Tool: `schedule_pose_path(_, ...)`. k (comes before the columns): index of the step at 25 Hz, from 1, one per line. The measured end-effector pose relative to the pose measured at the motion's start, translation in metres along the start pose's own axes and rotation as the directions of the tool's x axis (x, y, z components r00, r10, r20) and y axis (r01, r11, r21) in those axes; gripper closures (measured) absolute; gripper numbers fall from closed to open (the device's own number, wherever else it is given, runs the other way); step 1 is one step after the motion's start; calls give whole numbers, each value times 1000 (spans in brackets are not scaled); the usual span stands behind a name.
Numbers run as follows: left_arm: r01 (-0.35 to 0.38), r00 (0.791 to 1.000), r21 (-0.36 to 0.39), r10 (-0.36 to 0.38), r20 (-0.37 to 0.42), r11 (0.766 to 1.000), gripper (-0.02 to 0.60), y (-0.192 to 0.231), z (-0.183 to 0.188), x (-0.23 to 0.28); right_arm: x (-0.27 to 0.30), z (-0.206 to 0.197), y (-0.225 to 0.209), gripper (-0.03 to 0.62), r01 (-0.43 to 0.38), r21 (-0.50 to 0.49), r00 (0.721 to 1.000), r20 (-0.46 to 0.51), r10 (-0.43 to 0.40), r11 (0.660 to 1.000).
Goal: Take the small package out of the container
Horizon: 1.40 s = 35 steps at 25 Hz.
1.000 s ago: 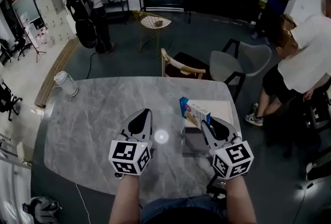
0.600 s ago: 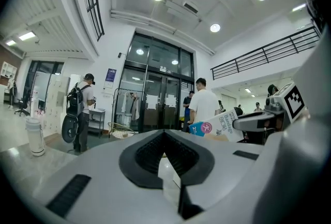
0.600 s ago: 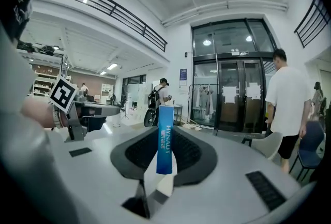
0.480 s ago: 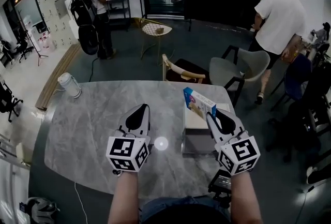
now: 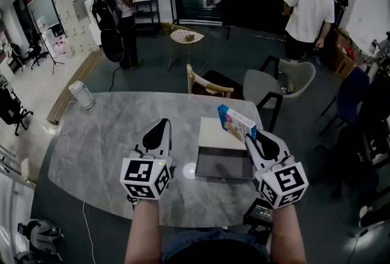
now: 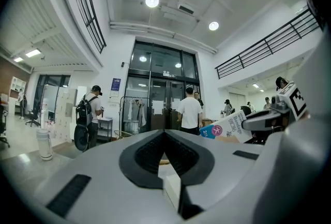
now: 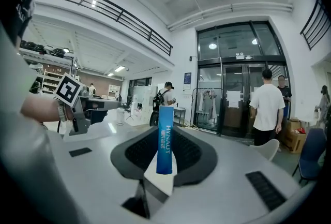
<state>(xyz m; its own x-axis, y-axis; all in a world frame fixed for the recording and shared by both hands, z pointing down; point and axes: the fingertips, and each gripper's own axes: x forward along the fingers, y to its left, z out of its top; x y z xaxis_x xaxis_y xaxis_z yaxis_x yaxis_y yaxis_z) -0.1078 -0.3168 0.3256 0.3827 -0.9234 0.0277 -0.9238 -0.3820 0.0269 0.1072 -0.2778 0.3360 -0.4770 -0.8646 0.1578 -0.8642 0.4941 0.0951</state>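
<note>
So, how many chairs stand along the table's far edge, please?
2: a wooden-framed chair at the edge's middle, and a grey chair to its right, near the corner. The table could hide lower seats.

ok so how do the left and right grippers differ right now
The left gripper has its jaws together with nothing between them; the right gripper is clamped on the small package. The left gripper is over bare table, beside the container; the right gripper holds the small package above the container's right side. Both point forward across the table.
</note>
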Motion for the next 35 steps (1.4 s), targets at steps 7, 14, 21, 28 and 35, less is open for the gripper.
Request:
schedule_pose_path(7, -37, 999, 16, 37, 16, 999, 569, -52, 11, -7, -54, 4, -50, 500, 17, 9, 999, 34, -17, 1000)
schedule_pose_path(14, -36, 999, 50, 35, 19, 998, 569, -71, 14, -15, -75, 5, -68, 500, 47, 30, 996, 68, -49, 998)
schedule_pose_path(21, -1, 1000, 79, -1, 29, 997, 569, -72, 22, -7, -82, 5, -75, 500, 95, 63, 991, 88, -101, 993)
schedule_pose_path(28, 29, 998, 86, -34, 52, 996, 569, -62, 34, -6, -72, 18, -62, 500, 103, 59, 991, 84, -108, 993)
schedule_pose_path(35, 52, 996, 93, -59, 65, 994, 569, -56, 41, -8, -67, 26, -50, 500, 117, 56, 990, 76, -121, 992)
